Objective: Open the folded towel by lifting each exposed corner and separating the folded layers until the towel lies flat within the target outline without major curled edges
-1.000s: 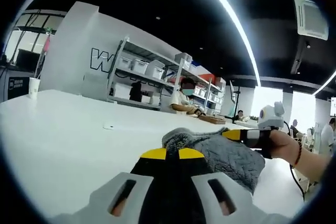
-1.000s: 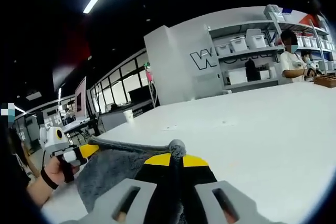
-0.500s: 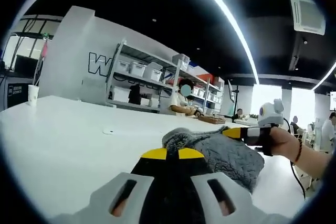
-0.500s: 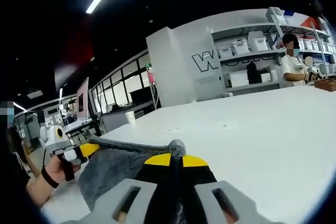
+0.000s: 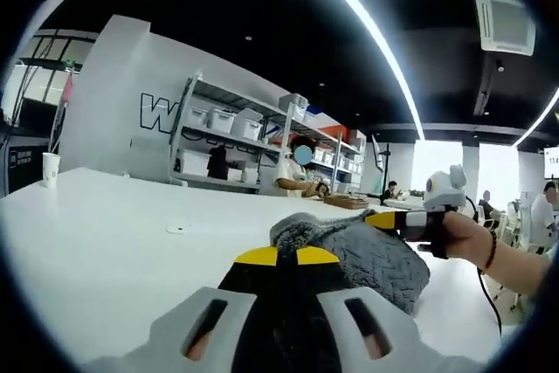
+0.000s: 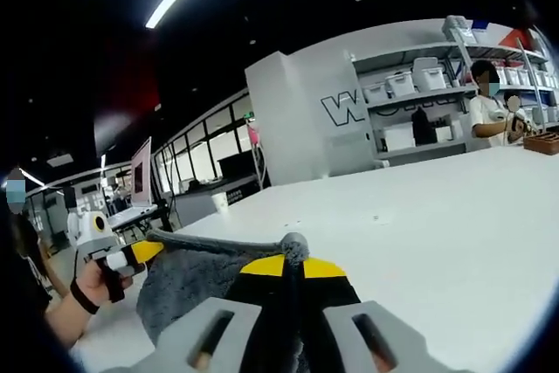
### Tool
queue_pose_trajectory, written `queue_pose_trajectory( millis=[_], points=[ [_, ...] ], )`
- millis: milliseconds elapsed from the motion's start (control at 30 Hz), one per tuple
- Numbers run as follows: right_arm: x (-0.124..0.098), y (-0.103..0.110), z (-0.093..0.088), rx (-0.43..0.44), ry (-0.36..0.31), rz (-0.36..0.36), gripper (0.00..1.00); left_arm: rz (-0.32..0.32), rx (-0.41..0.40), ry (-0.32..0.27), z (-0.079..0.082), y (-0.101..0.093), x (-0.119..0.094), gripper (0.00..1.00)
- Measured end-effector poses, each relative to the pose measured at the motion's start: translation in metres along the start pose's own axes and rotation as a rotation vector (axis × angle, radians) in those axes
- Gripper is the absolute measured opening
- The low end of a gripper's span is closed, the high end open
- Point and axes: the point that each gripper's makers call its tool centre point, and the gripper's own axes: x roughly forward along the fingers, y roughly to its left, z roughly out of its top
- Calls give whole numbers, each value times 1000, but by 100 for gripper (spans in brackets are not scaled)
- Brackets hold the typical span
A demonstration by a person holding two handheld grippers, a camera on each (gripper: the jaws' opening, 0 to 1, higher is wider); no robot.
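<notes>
Here, one grey towel point(image 5: 376, 255) hangs stretched between two hand-held grippers above a wide white counter point(image 5: 105, 242). In the left gripper view, the left gripper point(image 5: 286, 257) has its yellow-tipped jaws pressed together on a bunched corner of the towel, the fabric rising just past the tips. To the right in that view, the right gripper point(image 5: 384, 221) pinches the far corner, carried by a hand point(image 5: 458, 238) with a dark strap and a bracelet at the wrist.

In the right gripper view the arrangement is mirrored: the right gripper point(image 6: 293, 264) has its jaws clenched on a small knot of towel point(image 6: 188, 272), and a taut edge of cloth runs leftward to the left gripper point(image 6: 147, 252), gripped by the other hand point(image 6: 92, 286). The body of the towel sags below that edge, held clear of the counter point(image 6: 437, 224).

The left gripper view takes in one ceiling air unit point(image 5: 502, 17), one long ceiling light strip point(image 5: 367, 32), a paper cup point(image 5: 51, 166) at the far left edge of the counter and a small flat object point(image 5: 177, 229) lying on the counter. The right gripper view offers instead a row of glass-walled rooms point(image 6: 205, 163) and one monitor point(image 6: 140, 176) at the left. Both views share the metal shelving point(image 5: 236, 141) stacked with white bins, the grey wall with large lettering point(image 6: 345, 109), and one person point(image 6: 489, 107) standing at the shelves.
</notes>
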Motion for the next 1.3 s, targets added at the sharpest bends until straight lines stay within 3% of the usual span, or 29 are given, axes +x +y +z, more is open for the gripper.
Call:
queue_pose_trajectory(
  millis=[500, 800, 1300],
  points=[
    [-9, 7, 9, -20, -18, 12, 0, -29, 38, -8, 11, -17, -12, 2],
    [-18, 16, 18, -57, -38, 26, 0, -43, 49, -16, 23, 0, -5, 2],
    [-32, 24, 25, -67, -66, 52, 0, -69, 61, -28, 32, -3, -11, 2]
  ],
)
